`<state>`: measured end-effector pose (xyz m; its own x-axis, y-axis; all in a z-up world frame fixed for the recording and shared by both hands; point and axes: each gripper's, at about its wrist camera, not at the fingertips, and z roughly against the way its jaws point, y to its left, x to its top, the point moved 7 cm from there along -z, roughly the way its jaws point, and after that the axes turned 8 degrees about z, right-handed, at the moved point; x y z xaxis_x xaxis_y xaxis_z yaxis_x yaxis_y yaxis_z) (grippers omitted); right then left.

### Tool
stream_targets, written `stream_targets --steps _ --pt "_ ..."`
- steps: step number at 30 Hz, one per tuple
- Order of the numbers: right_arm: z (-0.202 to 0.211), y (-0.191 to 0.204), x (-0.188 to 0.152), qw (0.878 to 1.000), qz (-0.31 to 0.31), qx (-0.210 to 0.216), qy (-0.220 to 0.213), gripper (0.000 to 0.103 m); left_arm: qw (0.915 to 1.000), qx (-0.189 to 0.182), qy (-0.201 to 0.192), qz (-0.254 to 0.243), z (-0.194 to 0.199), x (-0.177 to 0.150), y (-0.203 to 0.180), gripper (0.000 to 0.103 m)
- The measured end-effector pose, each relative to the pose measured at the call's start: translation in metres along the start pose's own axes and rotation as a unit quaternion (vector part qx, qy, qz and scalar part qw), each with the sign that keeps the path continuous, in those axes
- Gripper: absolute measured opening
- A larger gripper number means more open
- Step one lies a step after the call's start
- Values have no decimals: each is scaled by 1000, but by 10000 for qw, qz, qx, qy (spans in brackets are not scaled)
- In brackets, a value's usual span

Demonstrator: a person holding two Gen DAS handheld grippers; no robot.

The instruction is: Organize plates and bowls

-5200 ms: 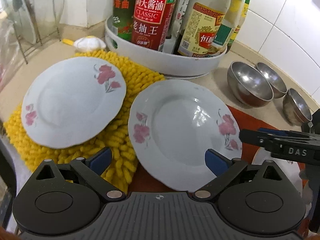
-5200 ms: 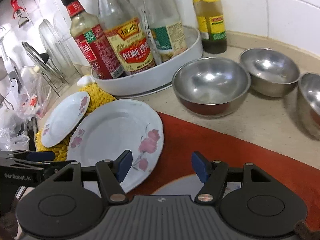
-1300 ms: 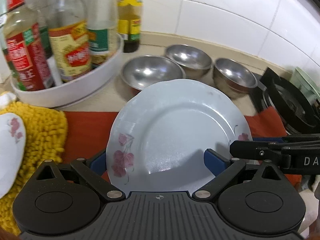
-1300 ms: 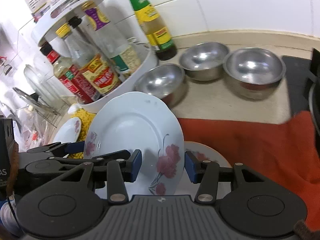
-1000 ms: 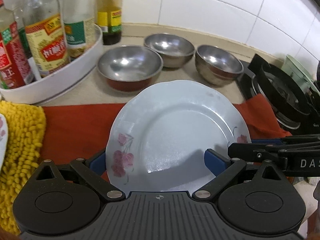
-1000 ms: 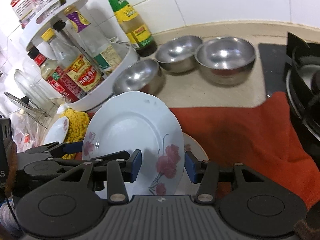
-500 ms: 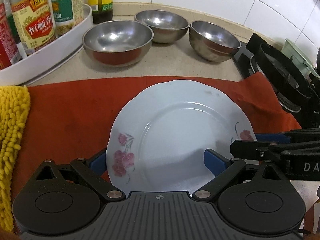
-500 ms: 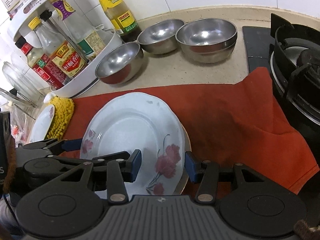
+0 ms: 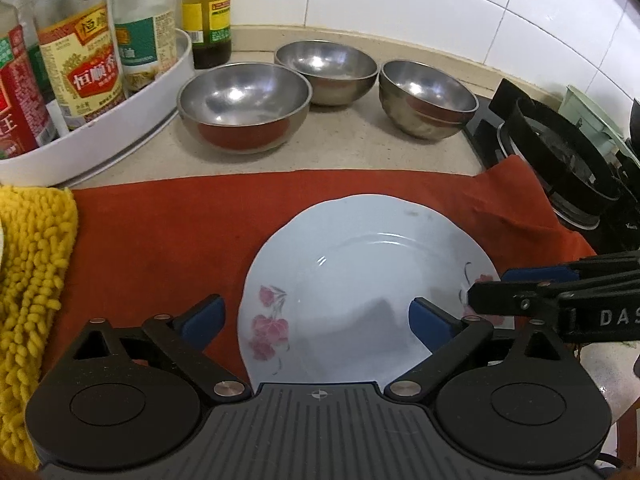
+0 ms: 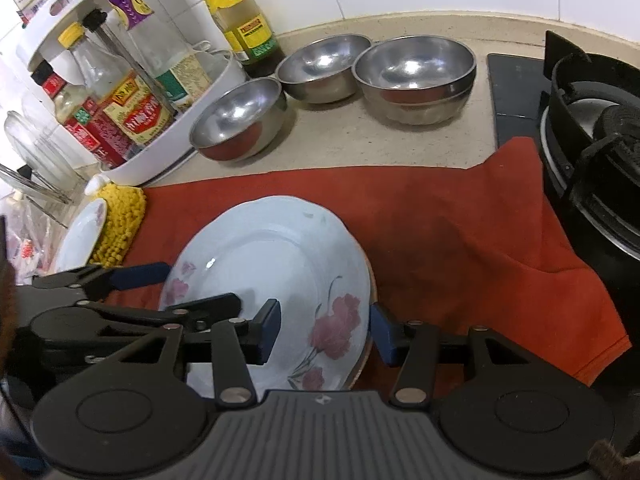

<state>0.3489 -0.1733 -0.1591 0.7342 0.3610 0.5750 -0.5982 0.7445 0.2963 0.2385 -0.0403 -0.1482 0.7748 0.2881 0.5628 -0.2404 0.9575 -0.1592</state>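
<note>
A white flowered plate lies on a red cloth. Behind it stand three steel bowls; a white bottle tray sits left, a black stove right.

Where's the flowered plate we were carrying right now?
The flowered plate lies low on the red cloth, atop another plate, in front of the steel bowls, between the left gripper and right gripper.

Red cloth lies bare right of the plate; 3 steel bowls and seemingly the stove hem it.

flowered plate between right gripper fingers
</note>
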Motion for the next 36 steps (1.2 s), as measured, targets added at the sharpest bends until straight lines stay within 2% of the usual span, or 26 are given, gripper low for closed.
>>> stream_targets --steps 7,12,18,25,36 --pt "8 -4 8 9998 67 -98 -170 47 9996 140 -152 183 10 3 13 100" --pt "8 15 24 9989 349 35 -313 47 9978 364 -322 448 22 6 41 101" --pt "-8 60 46 9953 808 375 -383 47 9919 744 -506 900 41 13 96 101" --pt "-41 124 69 9876 1312 818 -285 47 9804 1178 -666 1428 65 15 166 101" --pt "-93 226 87 9691 2014 1418 -143 47 9653 1645 -815 1859 92 15 255 101"
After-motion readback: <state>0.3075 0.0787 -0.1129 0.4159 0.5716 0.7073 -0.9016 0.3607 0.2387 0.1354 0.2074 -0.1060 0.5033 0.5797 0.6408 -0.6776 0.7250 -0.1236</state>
